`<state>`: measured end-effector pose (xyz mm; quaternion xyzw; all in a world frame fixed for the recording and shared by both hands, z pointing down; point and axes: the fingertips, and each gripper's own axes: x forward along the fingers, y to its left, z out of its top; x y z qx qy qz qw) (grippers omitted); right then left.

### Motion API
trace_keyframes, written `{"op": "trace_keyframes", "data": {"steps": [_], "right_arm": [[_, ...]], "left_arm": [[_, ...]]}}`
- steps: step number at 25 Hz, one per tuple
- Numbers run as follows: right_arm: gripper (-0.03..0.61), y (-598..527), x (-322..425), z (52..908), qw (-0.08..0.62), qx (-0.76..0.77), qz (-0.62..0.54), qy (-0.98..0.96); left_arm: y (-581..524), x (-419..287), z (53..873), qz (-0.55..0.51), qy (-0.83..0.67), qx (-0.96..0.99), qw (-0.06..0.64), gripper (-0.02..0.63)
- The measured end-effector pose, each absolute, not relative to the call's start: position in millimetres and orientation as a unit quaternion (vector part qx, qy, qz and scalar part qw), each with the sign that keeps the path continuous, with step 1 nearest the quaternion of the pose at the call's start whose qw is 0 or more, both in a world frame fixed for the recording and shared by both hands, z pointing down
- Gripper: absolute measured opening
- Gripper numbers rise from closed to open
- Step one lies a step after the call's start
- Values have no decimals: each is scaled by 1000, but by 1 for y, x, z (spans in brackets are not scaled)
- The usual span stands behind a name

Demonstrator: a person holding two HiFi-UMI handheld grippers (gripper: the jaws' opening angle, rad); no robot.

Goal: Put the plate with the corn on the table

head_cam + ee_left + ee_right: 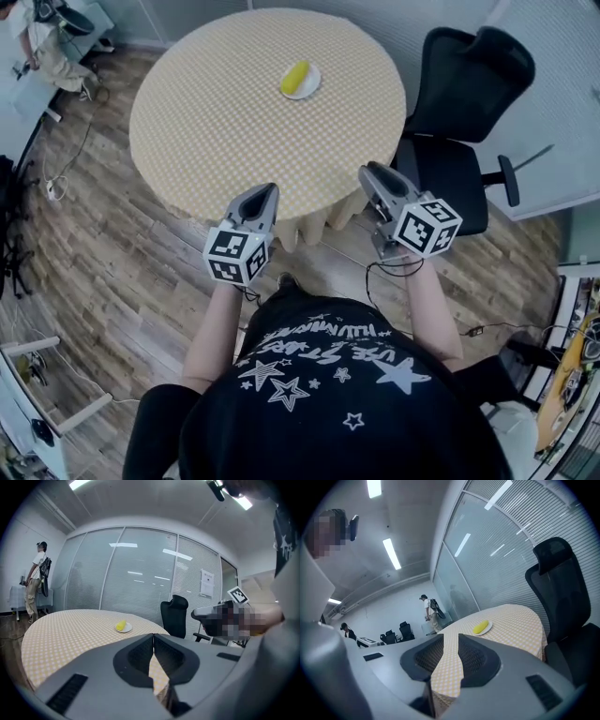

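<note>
Plate (302, 82) with corn (294, 77) on table (206, 122), office chair (473, 75) alongside

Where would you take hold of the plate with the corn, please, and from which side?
Probably the bare rim of the plate, on its right: the corn lies toward the left, covering that edge. The plate sits flat on the table, so bring the open right gripper in low and level.

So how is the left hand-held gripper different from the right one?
The left hand-held gripper has its jaws pressed together; the right hand-held gripper has its jaws a little apart. The right one is beside the black chair; the left one is farther from it. Both are empty and point toward the plate with corn.
</note>
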<state>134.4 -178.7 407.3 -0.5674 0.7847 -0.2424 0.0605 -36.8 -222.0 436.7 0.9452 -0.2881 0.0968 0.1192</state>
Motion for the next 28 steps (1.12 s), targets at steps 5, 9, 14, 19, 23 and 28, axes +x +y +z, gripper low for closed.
{"op": "trace_keyframes", "data": {"steps": [5, 9, 14, 19, 23, 28], "right_arm": [[101, -161, 139, 408, 57, -541, -252, 800], [100, -142, 150, 411, 48, -535, -249, 806], [100, -115, 147, 412, 46, -518, -252, 816], [98, -84, 158, 405, 56, -508, -244, 824], [89, -53, 161, 398, 55, -500, -231, 833], [74, -11, 166, 402, 52, -489, -238, 837]], "left_arm": [[-200, -28, 434, 97, -305, 939, 128, 9], [-180, -17, 430, 97, -313, 937, 123, 9], [-150, -17, 424, 98, -327, 932, 119, 9], [-115, -6, 415, 79, -335, 931, 120, 9], [-83, 1, 410, 76, -340, 930, 115, 9], [-42, 12, 411, 81, -339, 931, 113, 9]]}}
